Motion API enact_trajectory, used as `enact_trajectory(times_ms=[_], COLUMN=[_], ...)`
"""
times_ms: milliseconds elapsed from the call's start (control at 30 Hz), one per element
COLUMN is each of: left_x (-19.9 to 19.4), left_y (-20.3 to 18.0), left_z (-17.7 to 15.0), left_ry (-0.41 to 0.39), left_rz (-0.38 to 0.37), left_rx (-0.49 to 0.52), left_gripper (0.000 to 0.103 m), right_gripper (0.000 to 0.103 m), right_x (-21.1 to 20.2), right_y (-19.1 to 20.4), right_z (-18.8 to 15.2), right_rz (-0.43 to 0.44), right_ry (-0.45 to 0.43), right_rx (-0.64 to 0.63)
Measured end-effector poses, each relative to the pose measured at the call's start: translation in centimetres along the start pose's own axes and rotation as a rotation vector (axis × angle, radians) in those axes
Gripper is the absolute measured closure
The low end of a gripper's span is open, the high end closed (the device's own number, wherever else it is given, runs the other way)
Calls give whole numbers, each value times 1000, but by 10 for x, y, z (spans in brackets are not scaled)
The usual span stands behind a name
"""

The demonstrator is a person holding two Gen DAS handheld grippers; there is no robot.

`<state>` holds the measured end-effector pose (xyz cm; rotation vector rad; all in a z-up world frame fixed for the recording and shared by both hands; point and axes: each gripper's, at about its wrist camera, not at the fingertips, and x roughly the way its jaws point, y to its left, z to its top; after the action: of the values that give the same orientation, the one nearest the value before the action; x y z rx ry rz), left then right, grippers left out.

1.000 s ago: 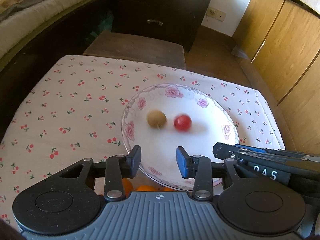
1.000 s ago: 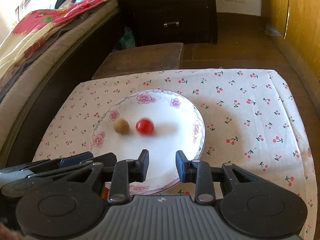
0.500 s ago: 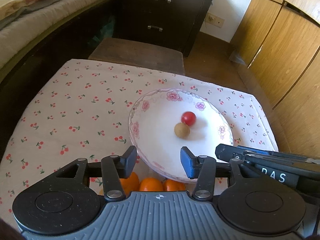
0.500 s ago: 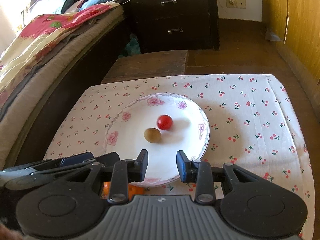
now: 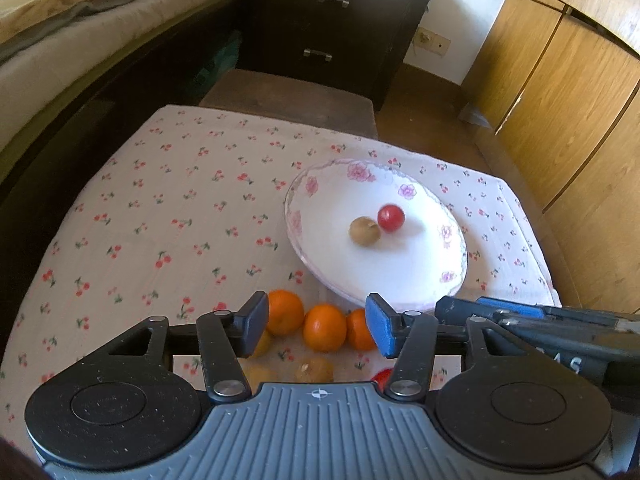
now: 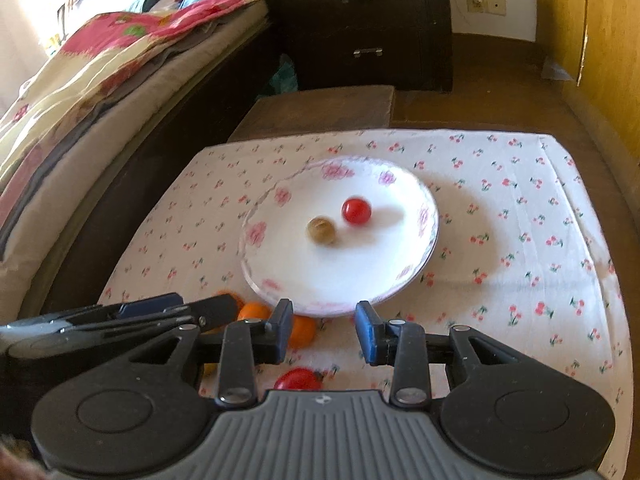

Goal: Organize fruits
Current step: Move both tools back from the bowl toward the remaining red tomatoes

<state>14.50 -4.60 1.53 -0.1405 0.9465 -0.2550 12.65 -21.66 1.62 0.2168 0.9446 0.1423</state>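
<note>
- Both mine empty: left gripper (image 5: pixel 316 330) and right gripper (image 6: pixel 324 330) jaws apart.
- White floral-rimmed plate (image 5: pixel 448 280) holds small red fruit (image 5: pixel 391 218) and brown round fruit (image 5: pixel 364 231).
- Step, I judge: next pick. Three orange mandarins (image 5: pixel 324 327) sit at the table's near edge; descend, straddle one.

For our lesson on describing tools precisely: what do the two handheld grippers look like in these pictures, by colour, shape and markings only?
The left gripper has a grey ribbed body with a small compass-like mark, two round black discs, black linkage arms with silver rivets, and blue pads on its black fingers. The right gripper looks the same. Seen from the side, it shows white letters, partly readable as "AS". No cables or sleeves show.
</note>
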Motion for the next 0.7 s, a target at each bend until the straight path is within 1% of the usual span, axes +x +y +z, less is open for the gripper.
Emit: enact_trajectory(times_ms=[233, 467, 567, 700], left_x=[-12, -19, -22, -22], left_y=[10, 21, 25, 27], left_z=[-16, -29, -32, -34], left_ry=[23, 39, 40, 43], left_rz=[4, 28, 9, 12], left_rx=[-13, -25, -36, -32], left_gripper=[41, 41, 37, 36], right_gripper=[67, 67, 67, 67], right_x=[0, 8, 15, 22], right_y=[5, 15, 16, 17], right_z=[-19, -32, -35, -37], right_rz=[18, 22, 21, 20], right_ry=[42, 90, 119, 141], right_rx=[26, 28, 35, 39])
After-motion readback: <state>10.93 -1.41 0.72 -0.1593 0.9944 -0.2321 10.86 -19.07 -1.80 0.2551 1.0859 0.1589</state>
